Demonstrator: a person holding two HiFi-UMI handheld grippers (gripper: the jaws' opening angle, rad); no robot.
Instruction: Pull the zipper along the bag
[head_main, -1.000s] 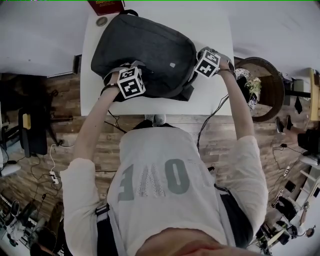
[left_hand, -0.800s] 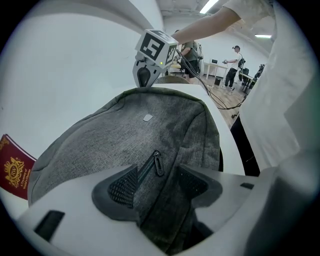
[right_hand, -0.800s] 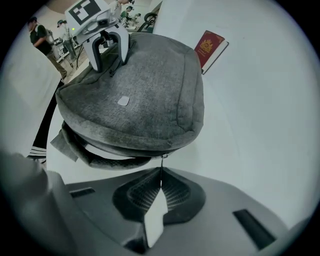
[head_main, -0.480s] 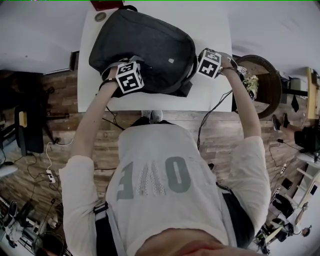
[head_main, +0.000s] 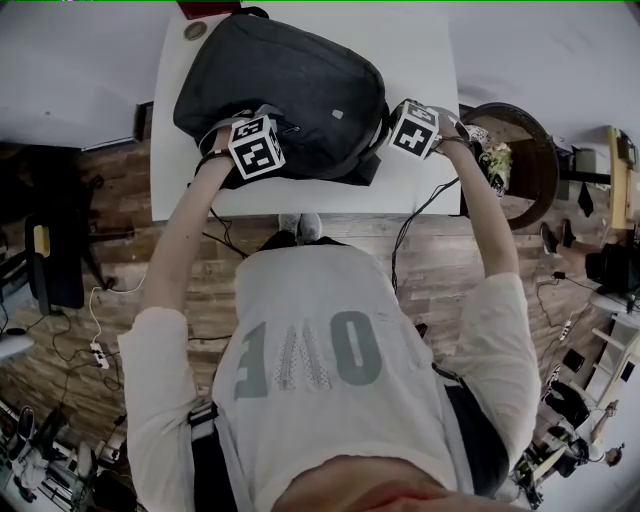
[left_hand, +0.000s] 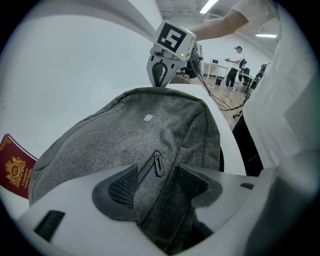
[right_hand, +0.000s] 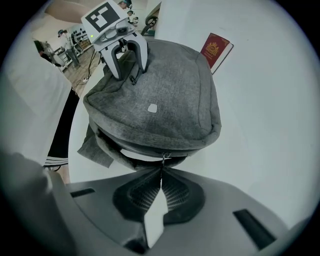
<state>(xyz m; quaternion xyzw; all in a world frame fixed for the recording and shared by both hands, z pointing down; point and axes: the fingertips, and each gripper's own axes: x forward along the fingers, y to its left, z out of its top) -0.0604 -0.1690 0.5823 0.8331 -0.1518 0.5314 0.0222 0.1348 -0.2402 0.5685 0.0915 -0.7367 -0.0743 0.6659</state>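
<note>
A dark grey backpack (head_main: 290, 85) lies flat on the white table (head_main: 430, 60). My left gripper (head_main: 258, 140) sits at the bag's near left corner. Its pads (left_hand: 122, 187) pinch a fold of bag fabric (left_hand: 165, 200) just below the small pocket's zipper pull (left_hand: 158, 162). My right gripper (head_main: 405, 130) is at the bag's right edge, shut on the main zipper's metal pull (right_hand: 162, 159). Beside the pull the zipper gapes (right_hand: 122, 150) and shows a pale lining. Each gripper also shows in the other's view: the right gripper (left_hand: 161, 80) and the left gripper (right_hand: 127, 75).
A red passport-like booklet (head_main: 205, 8) and a small round disc (head_main: 195, 31) lie at the table's far left beside the bag. A round wooden stand (head_main: 525, 160) is on the floor to the right. Cables run over the wood floor.
My right gripper has slid a little along the bag's right edge toward the table's near side, still shut on the pull. The left gripper has stayed where it was on the bag.
</note>
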